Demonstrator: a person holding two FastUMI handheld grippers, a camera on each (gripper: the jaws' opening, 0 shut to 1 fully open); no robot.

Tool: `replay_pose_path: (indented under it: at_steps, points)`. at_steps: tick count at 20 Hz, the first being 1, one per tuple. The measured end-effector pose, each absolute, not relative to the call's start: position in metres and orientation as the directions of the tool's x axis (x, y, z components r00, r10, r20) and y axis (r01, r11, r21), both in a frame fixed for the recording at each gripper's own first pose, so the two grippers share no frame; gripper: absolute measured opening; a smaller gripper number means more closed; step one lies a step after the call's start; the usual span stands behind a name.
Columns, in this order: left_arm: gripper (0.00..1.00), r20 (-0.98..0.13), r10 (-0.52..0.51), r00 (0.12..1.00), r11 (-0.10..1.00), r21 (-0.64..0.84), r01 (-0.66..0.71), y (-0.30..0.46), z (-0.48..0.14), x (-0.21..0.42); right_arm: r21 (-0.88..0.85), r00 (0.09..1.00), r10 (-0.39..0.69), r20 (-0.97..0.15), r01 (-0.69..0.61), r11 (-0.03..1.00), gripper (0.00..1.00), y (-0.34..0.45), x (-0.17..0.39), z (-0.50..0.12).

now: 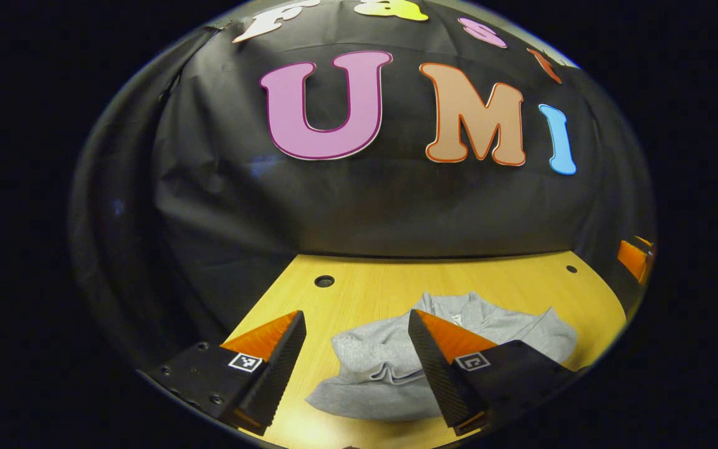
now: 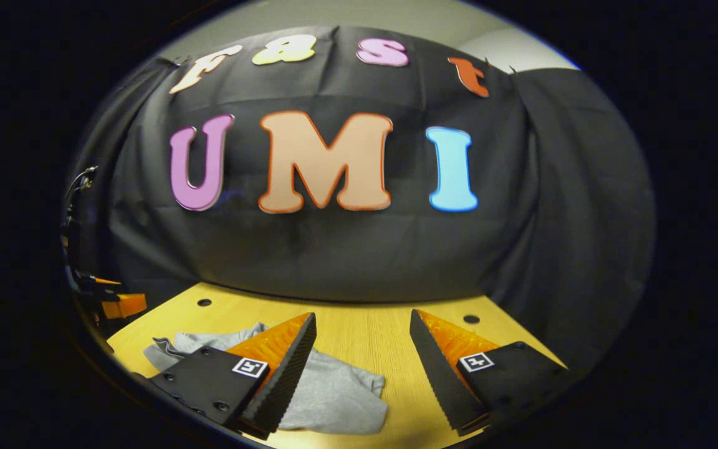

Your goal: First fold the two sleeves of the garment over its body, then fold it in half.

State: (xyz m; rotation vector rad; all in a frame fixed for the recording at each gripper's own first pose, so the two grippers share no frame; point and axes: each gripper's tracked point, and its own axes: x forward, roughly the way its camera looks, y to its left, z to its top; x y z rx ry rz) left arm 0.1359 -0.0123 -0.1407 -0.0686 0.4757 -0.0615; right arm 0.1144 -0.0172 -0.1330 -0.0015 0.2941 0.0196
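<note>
Wooden table [image 1: 371,290] bears grey garment [image 1: 384,368]; both tongs gape.

The left tool [image 1: 356,324] hangs above the wooden surface [image 1: 384,287] with its fingers spread wide and nothing between them. A rumpled grey garment [image 1: 384,368] lies just beyond, collar toward the wall.
</note>
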Motion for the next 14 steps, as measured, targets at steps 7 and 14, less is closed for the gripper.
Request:
replay_pose_path:
  at_steps: [7, 14]
  points:
    - [0.95, -0.206, 0.039, 0.978, 0.999, 0.005, -0.039, 0.025, -0.036, 0.139, 0.088, 0.967, 0.036, -0.254, -0.014, 0.996, 0.98, -0.006, 0.117, -0.108]
    - [0.95, -0.150, 0.024, 0.988, 0.999, -0.034, -0.030, 0.016, -0.016, 0.125, 0.103, 0.983, 0.002, -0.182, 0.017, 0.995, 0.97, -0.020, 0.118, -0.086]
